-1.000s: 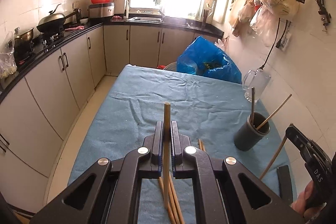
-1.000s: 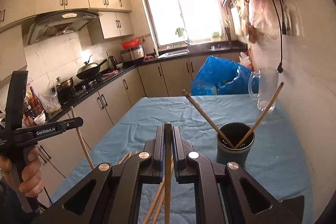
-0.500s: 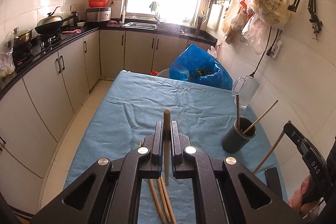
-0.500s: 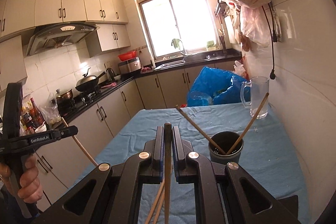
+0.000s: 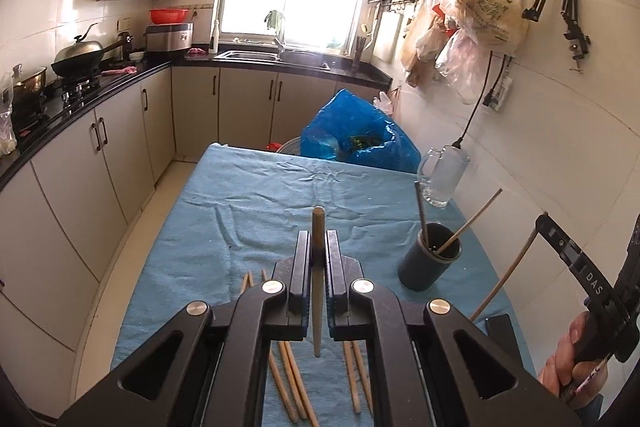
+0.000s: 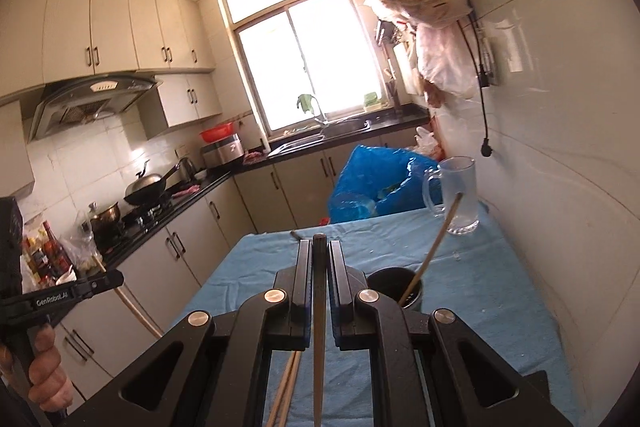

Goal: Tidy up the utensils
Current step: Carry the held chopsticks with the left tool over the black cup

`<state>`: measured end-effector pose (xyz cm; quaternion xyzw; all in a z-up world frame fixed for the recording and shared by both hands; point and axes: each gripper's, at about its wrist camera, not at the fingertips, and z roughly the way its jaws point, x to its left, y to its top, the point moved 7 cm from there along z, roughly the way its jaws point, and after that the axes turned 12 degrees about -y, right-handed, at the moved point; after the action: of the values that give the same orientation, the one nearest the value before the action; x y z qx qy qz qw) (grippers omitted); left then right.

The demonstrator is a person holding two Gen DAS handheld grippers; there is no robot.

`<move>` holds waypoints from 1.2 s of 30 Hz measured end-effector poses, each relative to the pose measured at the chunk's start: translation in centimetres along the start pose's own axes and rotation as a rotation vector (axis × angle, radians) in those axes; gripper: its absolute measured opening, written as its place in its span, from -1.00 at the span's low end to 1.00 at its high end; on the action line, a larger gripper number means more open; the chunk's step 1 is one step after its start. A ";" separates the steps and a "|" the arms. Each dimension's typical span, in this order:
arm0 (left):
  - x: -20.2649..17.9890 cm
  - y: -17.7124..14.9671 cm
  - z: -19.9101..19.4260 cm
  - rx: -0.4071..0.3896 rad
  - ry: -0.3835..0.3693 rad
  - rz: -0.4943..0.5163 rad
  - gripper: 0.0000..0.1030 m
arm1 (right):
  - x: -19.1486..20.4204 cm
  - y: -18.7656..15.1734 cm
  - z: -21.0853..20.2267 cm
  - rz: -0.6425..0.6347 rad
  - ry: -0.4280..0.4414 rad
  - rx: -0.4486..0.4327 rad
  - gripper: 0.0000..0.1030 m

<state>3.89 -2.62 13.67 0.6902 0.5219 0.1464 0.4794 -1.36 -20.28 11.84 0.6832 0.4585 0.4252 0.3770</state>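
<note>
A table covered by a blue cloth (image 5: 280,195) is seen, with a dark cup (image 5: 430,261) near its right edge holding two chopsticks. One chopstick (image 5: 318,279) is clamped in the left gripper (image 5: 318,247), another chopstick (image 6: 319,307) in the right gripper (image 6: 319,259); loose chopsticks (image 5: 292,383) are left lying on the cloth below

Wooden chopsticks (image 5: 294,383) lie on wrinkled cloth (image 5: 260,203); the mug (image 5: 442,179) is clear glass.

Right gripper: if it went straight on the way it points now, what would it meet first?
Probably nothing close. The right gripper, shut on a chopstick, points above the blue tablecloth toward the far table edge. The dark holder cup sits right of that line. Depth is unclear.
</note>
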 end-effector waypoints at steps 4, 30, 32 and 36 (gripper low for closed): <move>-1.3 0.3 0.3 0.013 -0.022 0.021 -0.89 | -1.1 0.5 -0.6 0.019 -0.016 -0.015 -0.85; -9.5 5.1 3.7 0.025 -0.125 0.108 -0.89 | -6.9 4.6 -1.2 0.141 -0.066 -0.078 -0.85; -10.5 5.8 4.0 0.019 -0.140 0.117 -0.89 | -7.2 5.5 -1.0 0.143 -0.068 -0.093 -0.85; -12.0 7.0 4.8 0.004 -0.162 0.124 -0.89 | -7.6 7.0 -0.5 0.140 -0.087 -0.124 -0.85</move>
<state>6.35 -15.35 20.57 0.7318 0.4379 0.1186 0.5086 -1.31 -29.54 16.56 0.7068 0.3657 0.4480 0.4073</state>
